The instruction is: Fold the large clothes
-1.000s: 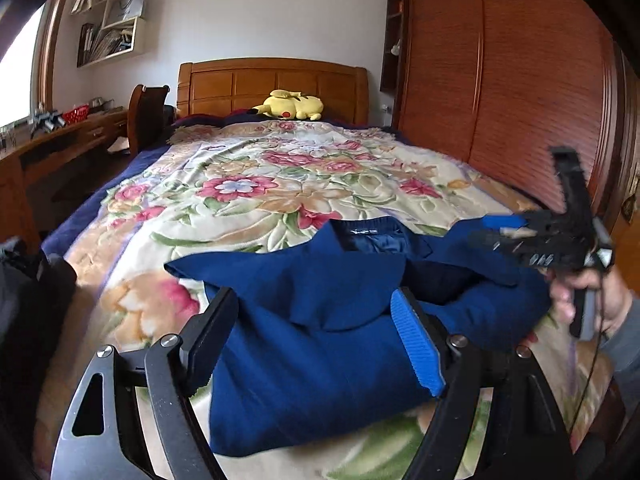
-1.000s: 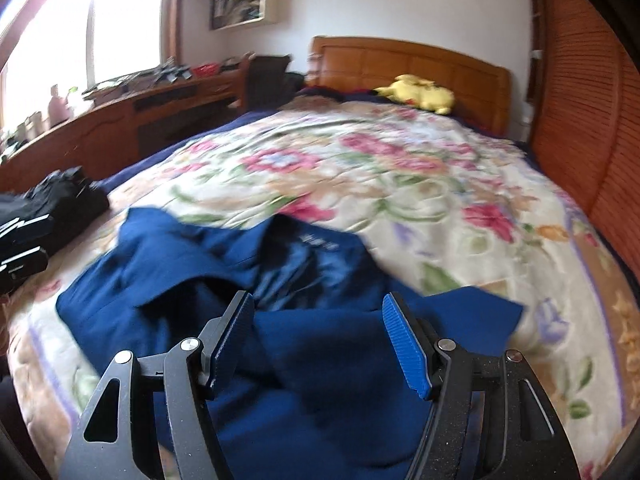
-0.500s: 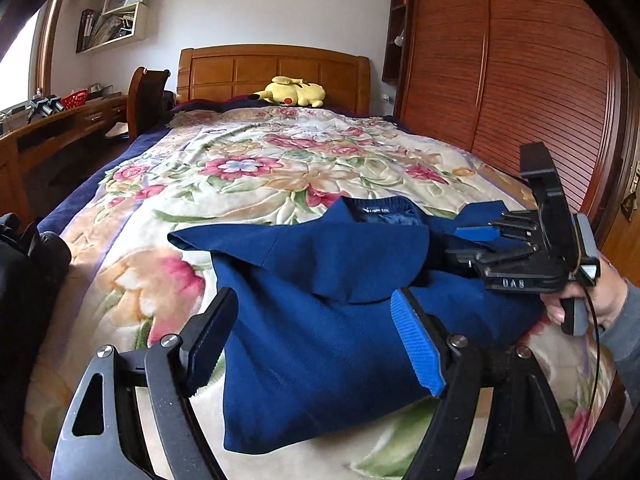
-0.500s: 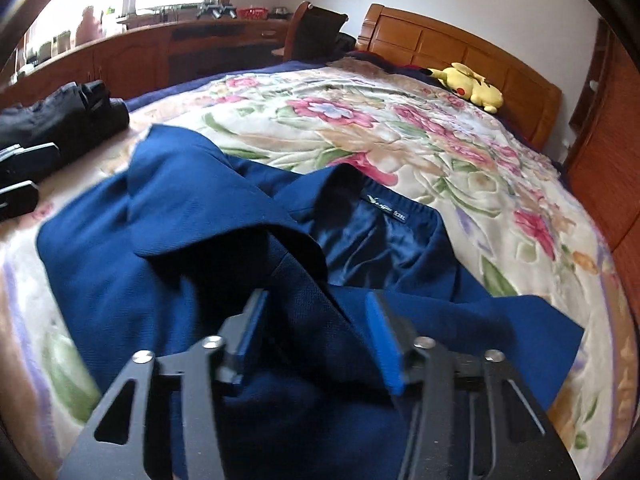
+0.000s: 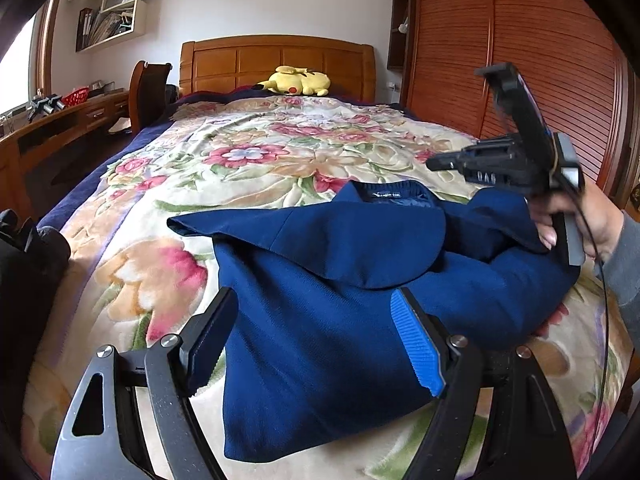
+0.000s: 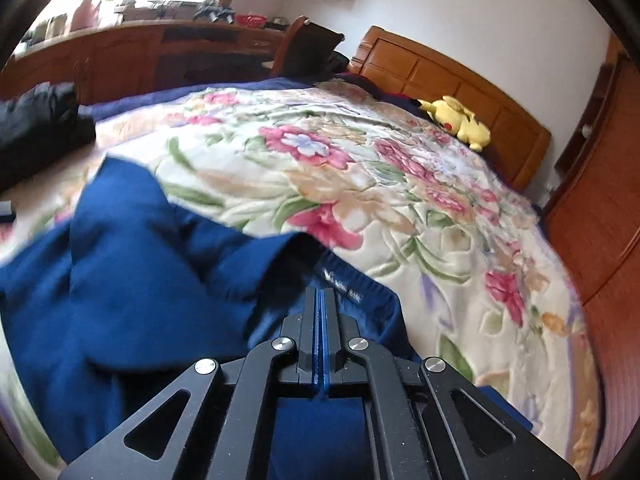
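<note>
A dark blue jacket is lying partly folded near the foot of a bed with a floral blanket.

You are holding the left gripper low over the jacket's near panel, its jaws standing wide apart and gripping nothing. The right gripper is fully closed, its pads meeting above the cloth near the labelled collar; whether any fabric is pinched between them cannot be told. In the left view your right hand is carrying that gripper above the jacket's raised right side. The cloth is looking soft, thick and floppy, likely fairly heavy, so it will probably sag and drag. Take hold at a firm seam, hem or shoulder edge rather than mid-panel.
</note>
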A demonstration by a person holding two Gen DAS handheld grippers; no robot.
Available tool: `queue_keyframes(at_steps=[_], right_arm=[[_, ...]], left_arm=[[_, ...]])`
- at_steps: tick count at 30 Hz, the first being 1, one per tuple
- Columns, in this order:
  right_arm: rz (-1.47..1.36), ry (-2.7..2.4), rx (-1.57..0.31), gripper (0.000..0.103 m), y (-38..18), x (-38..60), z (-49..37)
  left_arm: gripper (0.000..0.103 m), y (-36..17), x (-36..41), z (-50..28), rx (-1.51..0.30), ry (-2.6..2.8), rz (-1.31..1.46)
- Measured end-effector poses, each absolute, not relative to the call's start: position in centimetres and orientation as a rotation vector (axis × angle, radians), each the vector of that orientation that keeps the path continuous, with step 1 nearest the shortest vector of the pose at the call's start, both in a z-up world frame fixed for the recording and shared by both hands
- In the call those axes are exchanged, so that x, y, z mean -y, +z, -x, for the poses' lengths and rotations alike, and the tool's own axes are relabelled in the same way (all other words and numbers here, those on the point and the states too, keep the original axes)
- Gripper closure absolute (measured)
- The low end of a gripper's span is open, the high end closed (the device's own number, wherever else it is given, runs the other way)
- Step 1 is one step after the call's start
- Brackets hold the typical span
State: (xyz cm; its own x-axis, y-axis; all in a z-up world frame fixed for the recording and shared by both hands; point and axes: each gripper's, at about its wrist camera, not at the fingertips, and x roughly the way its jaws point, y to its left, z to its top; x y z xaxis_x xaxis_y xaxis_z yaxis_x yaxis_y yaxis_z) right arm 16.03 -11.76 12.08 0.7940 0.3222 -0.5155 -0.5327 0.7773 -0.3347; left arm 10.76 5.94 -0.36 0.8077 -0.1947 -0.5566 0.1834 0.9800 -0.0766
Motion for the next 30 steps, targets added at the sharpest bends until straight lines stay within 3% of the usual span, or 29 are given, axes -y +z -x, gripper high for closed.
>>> queue_keyframes(at_steps=[4,5,7,8,9,21,22,24,30], right_arm=[[0.488,0.507,-0.459,0.102,11.4,11.7,-15.6],[0.485,0.5,-0.473,0.096,10.9,11.7,-15.4],[0.475,0.512,-0.496,0.074,10.4,12.4,-15.0],[0.469,0.527,-0.5,0.056,10.2,12.6,-14.6],[0.462,0.544,-0.502,0.049,9.8,12.8,-14.1],[0.493,0.603,-0.606,0.05,9.0,14.4,-13.3],[0.507,0.601,-0.609,0.053,8.9,14.0,-13.4],[0.545,0.611,-0.594,0.1,8.9,13.2,-13.4],[0.565,0.548,-0.471,0.101,11.8,11.6,-15.8]], left_arm=[[0.023,-0.7,-6.1,-11.0,-0.606,-0.191,0.012],[0.023,-0.7,-6.1,-11.1,-0.609,-0.19,0.011],[0.023,-0.9,-6.1,-11.1,-0.612,-0.195,0.01],[0.023,-0.9,-6.1,-11.1,-0.614,-0.196,0.009],[0.023,-1.1,-6.1,-11.2,-0.618,-0.195,0.009],[0.023,-1.9,-5.7,-11.7,-0.65,-0.172,-0.01],[0.023,-1.9,-5.7,-11.7,-0.653,-0.17,-0.012],[0.023,-2.0,-5.6,-11.8,-0.657,-0.165,-0.018],[0.023,-2.3,-5.7,-12.0,-0.668,-0.164,-0.011]])
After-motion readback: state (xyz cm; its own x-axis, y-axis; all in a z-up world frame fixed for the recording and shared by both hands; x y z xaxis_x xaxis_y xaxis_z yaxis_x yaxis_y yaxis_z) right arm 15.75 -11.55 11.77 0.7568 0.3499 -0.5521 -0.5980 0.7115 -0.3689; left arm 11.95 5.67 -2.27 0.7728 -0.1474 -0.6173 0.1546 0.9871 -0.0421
